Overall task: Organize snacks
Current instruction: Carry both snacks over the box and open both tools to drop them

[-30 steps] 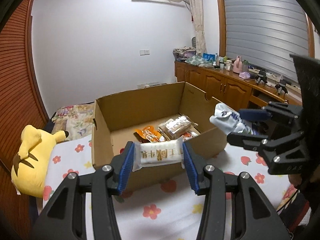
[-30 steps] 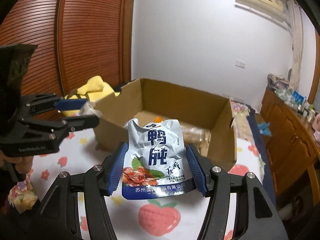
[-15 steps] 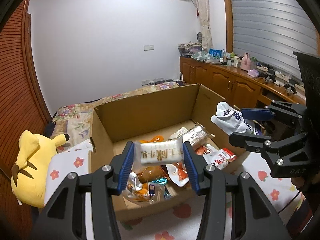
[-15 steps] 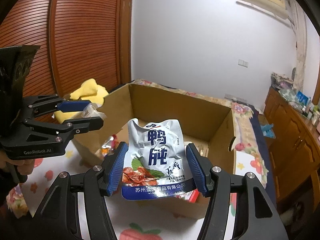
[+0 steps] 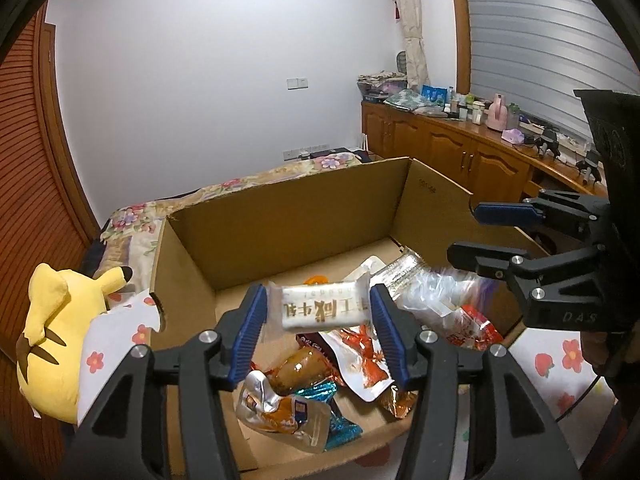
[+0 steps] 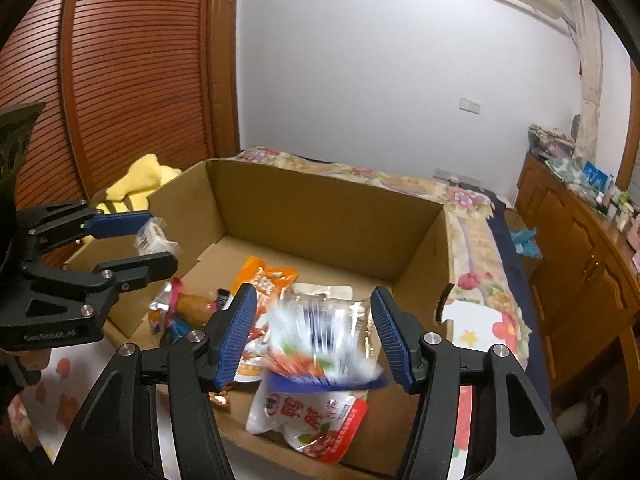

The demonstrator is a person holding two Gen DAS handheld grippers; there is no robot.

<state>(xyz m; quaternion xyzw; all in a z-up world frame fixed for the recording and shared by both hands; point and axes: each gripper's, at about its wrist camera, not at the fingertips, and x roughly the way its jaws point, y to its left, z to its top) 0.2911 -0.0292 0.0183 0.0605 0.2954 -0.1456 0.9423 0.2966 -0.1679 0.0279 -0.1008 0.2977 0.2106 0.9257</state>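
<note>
An open cardboard box (image 5: 280,224) stands on the bed with several snack packets on its floor. My left gripper (image 5: 318,314) is over the box, and its jaws stand wider than the white snack bar (image 5: 320,310), which hangs between the pads. It also shows in the right wrist view (image 6: 124,240). My right gripper (image 6: 312,336) is open over the box, and the blue-and-white pouch (image 6: 320,344) is blurred, dropping clear of its pads. That pouch shows blurred in the left wrist view (image 5: 440,284), below the right gripper (image 5: 468,236).
A yellow plush toy (image 5: 52,340) lies left of the box. A wooden cabinet (image 5: 460,156) with clutter runs along the right wall. A slatted wooden door (image 6: 120,80) stands behind on the left. The floral bedsheet (image 5: 560,356) surrounds the box.
Both grippers moved forward over the box. The right jaws opened and the pouch is falling. The left jaws widened around the snack bar.
</note>
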